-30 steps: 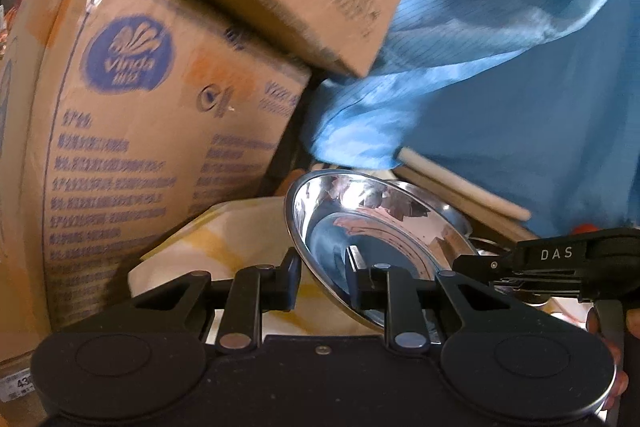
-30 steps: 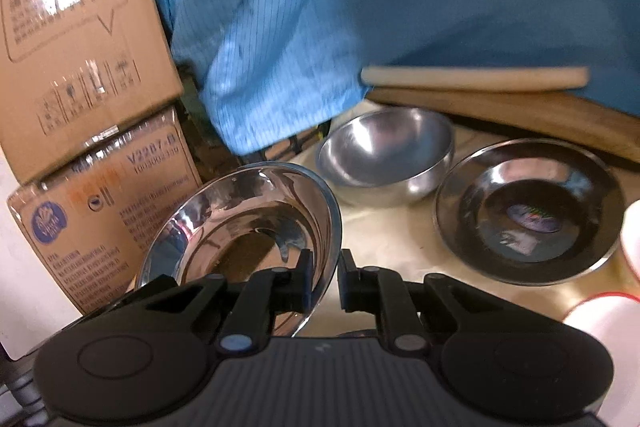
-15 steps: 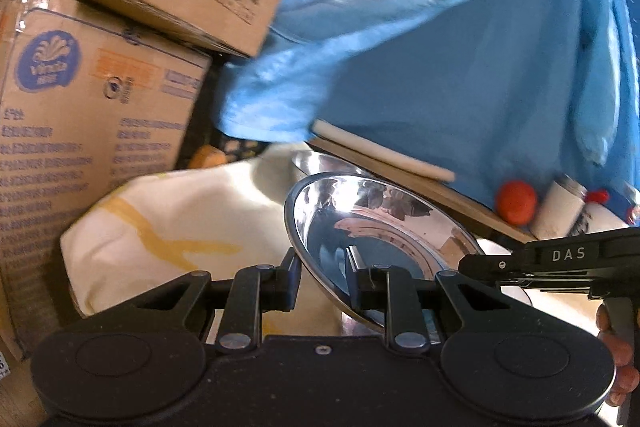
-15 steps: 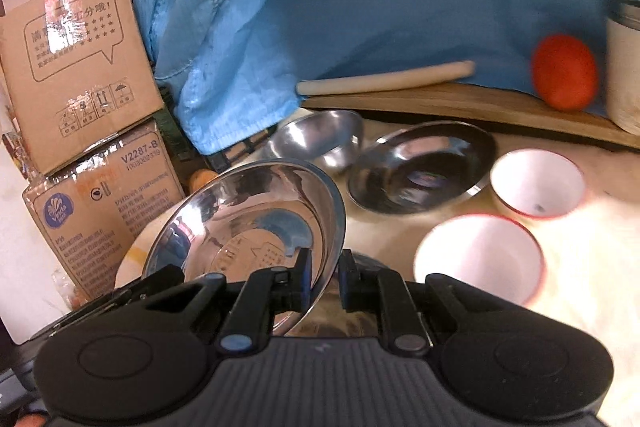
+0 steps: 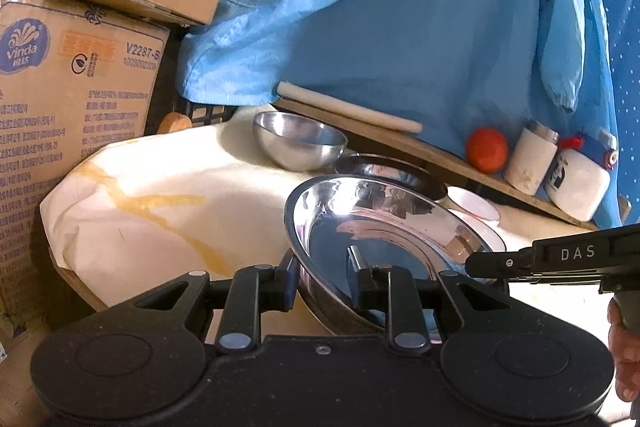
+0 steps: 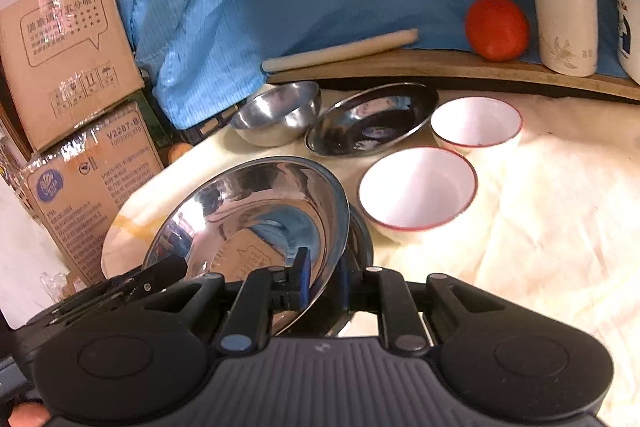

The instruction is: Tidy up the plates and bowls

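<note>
Surface: you work over a table under a cream cloth (image 6: 540, 227), with a blue fabric (image 5: 420, 27) hanging behind it and cardboard boxes (image 5: 72, 99) stacked at its left end.

Left gripper (image 5: 323, 277): its jaws are opening a little, yet the near-left rim of the steel plate (image 5: 380, 227) sits between the pads, one pad outside the wall and one inside.

Right gripper (image 6: 322, 281): you have it clenched on the opposite rim of the same steel plate (image 6: 256, 211), one pad inside and one under the edge.

Plate now: it hangs between your two hands, tilted, above the near left part of the cloth; I cannot tell if its bottom touches anything.

Where the goal lies: I judge the matching dark steel plate (image 6: 372, 119) is the partner. It rests flat, ahead of both grippers and a bit to the right, between the steel bowl (image 6: 276, 113) and the far white bowl (image 6: 476, 123).

In the way: the near white bowl (image 6: 418, 189) stands just beside the right edge of the held plate.

Nearer hand: the right one, I think, so it leads.

Coming move: carry the plate forward, level it, then lower it into the dark one.
</note>
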The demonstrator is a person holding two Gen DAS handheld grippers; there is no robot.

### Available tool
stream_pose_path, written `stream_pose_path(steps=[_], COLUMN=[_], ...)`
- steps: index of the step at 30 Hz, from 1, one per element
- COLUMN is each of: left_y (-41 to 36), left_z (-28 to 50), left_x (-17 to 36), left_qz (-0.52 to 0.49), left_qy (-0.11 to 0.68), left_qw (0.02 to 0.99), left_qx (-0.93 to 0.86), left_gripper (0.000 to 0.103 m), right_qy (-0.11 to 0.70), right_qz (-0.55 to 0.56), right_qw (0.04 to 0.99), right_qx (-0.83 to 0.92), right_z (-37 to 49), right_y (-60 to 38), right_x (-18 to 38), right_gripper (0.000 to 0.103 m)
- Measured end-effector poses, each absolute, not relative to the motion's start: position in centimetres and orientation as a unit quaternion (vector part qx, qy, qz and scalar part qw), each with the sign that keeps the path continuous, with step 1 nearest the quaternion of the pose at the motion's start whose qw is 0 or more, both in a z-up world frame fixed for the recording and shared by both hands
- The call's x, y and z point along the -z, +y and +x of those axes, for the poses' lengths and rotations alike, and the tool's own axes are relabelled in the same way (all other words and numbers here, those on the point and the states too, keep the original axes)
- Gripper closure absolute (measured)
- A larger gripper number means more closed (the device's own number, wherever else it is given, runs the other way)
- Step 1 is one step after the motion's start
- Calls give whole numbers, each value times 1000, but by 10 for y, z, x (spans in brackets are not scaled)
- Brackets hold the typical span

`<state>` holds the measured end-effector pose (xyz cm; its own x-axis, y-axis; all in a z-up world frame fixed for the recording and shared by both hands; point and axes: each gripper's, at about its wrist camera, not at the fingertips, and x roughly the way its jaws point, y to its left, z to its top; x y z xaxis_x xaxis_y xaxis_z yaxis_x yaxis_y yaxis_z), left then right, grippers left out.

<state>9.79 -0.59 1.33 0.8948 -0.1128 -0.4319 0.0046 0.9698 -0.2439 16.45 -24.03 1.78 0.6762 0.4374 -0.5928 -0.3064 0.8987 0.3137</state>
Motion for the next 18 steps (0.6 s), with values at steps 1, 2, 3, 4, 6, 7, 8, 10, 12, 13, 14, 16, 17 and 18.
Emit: stream_pose_path(steps=[1, 2, 3, 4, 6, 7, 8, 10, 12, 13, 14, 16, 17, 18], left_y=[-7, -7, -8, -9, -11, -12, -14, -17, -19, -20, -21, -22, -22, -22], left_z=[97, 97, 96, 95, 95, 95, 95, 95, 95, 94, 95, 96, 96, 96], left_x=[-13, -12, -12, -12, -12, -12, -12, -12, -13, -13, -14, -15, -15, -15], left_qz=[-118, -116, -113, -110, -101, -95, -89, -76, -64, -59, -54, -47, -45, -43], left_qy=[229, 229, 229, 228, 229, 230, 231, 233, 235, 237, 239, 242, 243, 245], left_qw=[966, 966, 966, 967, 968, 968, 968, 969, 969, 969, 969, 969, 968, 968], left_qx=[31, 31, 31, 31, 30, 30, 30, 31, 31, 31, 32, 33, 34, 34], left_gripper=[75, 75, 75, 75, 74, 74, 74, 73, 71, 71, 70, 69, 68, 67], right_qy=[348, 349, 350, 351, 351, 351, 350, 351, 353, 354, 356, 359, 360, 361], right_qz=[94, 93, 91, 88, 84, 81, 77, 69, 60, 54, 49, 39, 34, 29], right_qw=[910, 910, 910, 911, 911, 912, 913, 913, 914, 914, 913, 913, 913, 913], right_qx=[-203, -202, -201, -200, -199, -198, -197, -194, -193, -192, -191, -189, -188, -188], right_z=[163, 162, 161, 160, 158, 158, 157, 156, 155, 156, 155, 156, 156, 156], right_y=[-240, -240, -240, -240, -239, -239, -238, -237, -235, -235, -234, -232, -232, -231], right_x=[-18, -17, -17, -17, -17, -17, -18, -18, -20, -20, -21, -22, -22, -23], right_gripper=[86, 86, 86, 85, 85, 85, 85, 85, 85, 84, 84, 83, 83, 82])
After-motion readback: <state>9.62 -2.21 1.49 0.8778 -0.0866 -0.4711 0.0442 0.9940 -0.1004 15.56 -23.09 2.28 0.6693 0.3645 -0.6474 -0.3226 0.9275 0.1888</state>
